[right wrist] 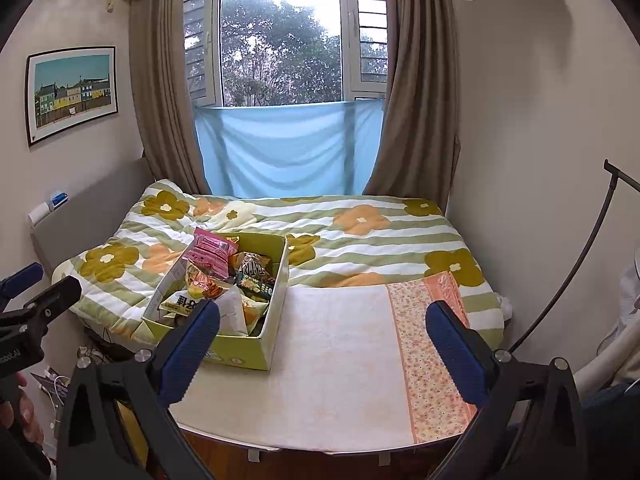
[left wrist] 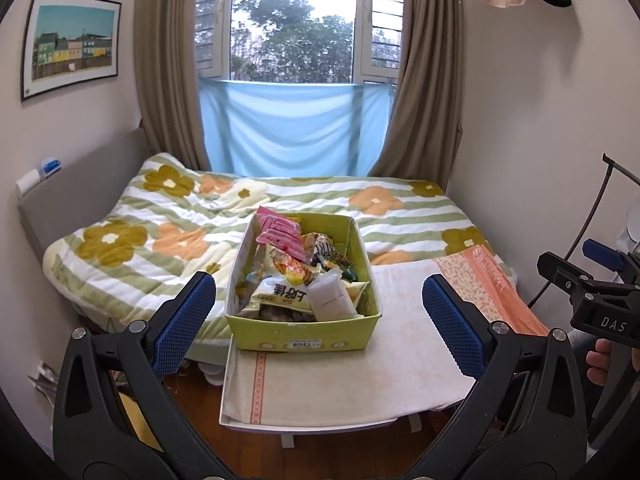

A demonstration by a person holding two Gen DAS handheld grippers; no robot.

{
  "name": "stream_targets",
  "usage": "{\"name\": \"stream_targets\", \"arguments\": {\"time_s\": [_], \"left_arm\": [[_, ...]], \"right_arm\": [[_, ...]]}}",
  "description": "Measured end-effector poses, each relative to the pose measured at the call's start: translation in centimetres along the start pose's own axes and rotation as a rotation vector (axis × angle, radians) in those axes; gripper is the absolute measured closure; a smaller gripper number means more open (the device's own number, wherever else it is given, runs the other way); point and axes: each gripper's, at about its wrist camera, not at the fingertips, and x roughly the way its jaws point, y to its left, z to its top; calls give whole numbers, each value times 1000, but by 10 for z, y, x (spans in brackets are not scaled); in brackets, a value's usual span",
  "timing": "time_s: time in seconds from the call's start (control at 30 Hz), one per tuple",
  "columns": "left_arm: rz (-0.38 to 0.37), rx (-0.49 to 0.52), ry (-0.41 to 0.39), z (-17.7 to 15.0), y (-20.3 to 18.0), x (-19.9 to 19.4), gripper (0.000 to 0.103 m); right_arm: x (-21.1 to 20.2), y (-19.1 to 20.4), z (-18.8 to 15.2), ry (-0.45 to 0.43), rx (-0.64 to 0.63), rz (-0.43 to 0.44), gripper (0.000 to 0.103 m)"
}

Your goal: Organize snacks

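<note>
Both our grippers spread wide, holding nothing. Snack box (left wrist: pixel 304 320) sits on the table's (left wrist: pixel 360 376) left part, long axis running away from us. Left gripper (left wrist: pixel 320 320) faces it squarely; right gripper (right wrist: pixel 324 344) has it off left. Left looks nearer.

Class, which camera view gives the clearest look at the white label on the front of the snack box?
The left wrist view: the box faces the camera, so its label shows unobstructed. In the right wrist view the box sits angled, and a finger of the right hand-held gripper hides that part.
</note>
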Motion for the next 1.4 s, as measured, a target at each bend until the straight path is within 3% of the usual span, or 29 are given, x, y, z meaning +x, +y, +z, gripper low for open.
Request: {"name": "stream_targets", "arguments": {"time_s": [0.9,1.27,1.4], "left_arm": [[2,-11,-15,-1,-5,9,0],[81,33,-46,-2,-20,7,0],[35,-3,-38,-5,-18,12,0]], "right_arm": [[5,-10,-1,20,17,-9,0],[5,-16,-2,24,22,-11,0],[6,-17,-1,31,24,-7,0]]}}
